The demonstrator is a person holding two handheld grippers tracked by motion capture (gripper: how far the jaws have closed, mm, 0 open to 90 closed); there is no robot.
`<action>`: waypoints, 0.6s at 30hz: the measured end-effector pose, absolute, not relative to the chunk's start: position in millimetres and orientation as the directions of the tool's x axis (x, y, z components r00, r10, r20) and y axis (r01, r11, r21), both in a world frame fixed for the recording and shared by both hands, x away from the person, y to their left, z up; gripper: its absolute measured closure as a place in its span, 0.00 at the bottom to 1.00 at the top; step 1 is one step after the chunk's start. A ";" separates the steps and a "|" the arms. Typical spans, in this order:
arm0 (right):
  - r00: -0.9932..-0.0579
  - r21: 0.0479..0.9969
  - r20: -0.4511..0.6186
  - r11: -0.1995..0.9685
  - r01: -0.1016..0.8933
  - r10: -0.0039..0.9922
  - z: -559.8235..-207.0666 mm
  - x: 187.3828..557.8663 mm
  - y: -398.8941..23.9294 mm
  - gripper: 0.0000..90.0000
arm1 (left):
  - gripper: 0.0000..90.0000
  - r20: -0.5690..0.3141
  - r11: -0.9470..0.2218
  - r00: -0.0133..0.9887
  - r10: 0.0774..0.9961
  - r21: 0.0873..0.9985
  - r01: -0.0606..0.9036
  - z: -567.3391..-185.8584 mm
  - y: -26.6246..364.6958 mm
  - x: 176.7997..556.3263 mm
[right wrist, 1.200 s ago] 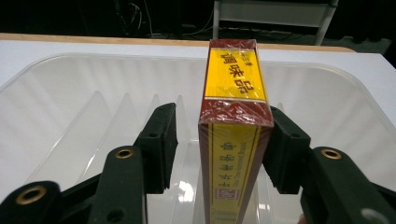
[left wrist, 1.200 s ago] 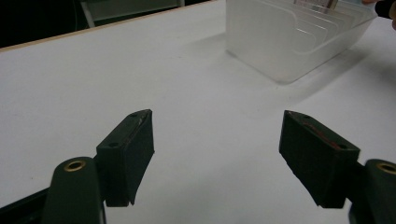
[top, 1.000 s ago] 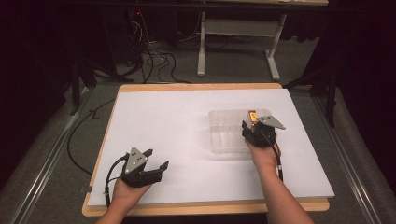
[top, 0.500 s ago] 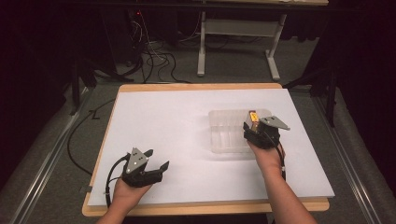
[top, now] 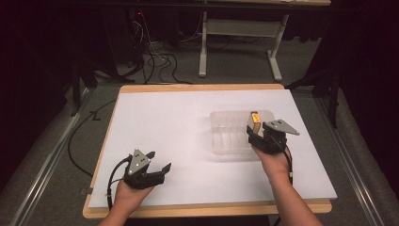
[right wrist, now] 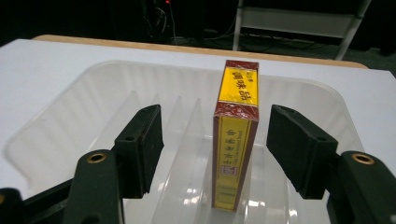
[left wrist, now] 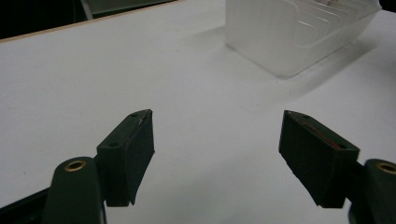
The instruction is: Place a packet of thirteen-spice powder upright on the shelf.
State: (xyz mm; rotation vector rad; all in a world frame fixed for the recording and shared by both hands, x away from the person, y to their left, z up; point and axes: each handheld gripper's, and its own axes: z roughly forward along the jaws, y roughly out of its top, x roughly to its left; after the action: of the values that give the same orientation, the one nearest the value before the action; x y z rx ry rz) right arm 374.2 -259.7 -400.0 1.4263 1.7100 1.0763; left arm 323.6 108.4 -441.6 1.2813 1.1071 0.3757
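White-papered surface (top: pixel 188 141), dark room behind. Yellow-and-red box (right wrist: pixel 236 135) upright in a slot of clear divided bin (right wrist: pixel 70 121), between right tool (right wrist: pixel 215 144) pads just spread, untouched. Left tool (left wrist: pixel 217 154) parted, idle, empty.

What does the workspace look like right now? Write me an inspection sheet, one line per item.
Surface: white sheet on a wooden table, bare apart from the job's things.
Job's things: clear slotted tray on the sheet; yellow and red box standing on edge in a slot at its right end.
Clutter: nothing seen.
Grippers: left gripper open over the sheet, nothing between its jaws. Right gripper has just been opening; its jaws straddle the box with gaps on both sides.
Cables: black cable trails from the left gripper; loose cables on the floor.
Surroundings: dark room, white desk frame behind.
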 end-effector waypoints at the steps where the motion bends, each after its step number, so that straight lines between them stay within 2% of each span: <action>1: -0.199 0.897 0.022 0.069 0.437 0.980 -398.7 371.9 -259.8 0.41 | 0.30 -0.448 0.313 0.471 0.760 0.887 0.338 -441.5 107.8 323.4; 18: -0.361 0.915 0.038 0.112 0.387 0.932 -401.9 315.6 -268.9 0.34 | 0.30 -0.448 0.301 0.468 0.762 0.884 0.358 -445.6 105.7 323.4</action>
State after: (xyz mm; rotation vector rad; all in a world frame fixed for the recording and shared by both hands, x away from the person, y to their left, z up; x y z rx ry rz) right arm 315.6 -268.9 -401.9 1.2806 1.8211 1.2250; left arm 323.4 105.7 -445.6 1.3000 1.1201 0.3605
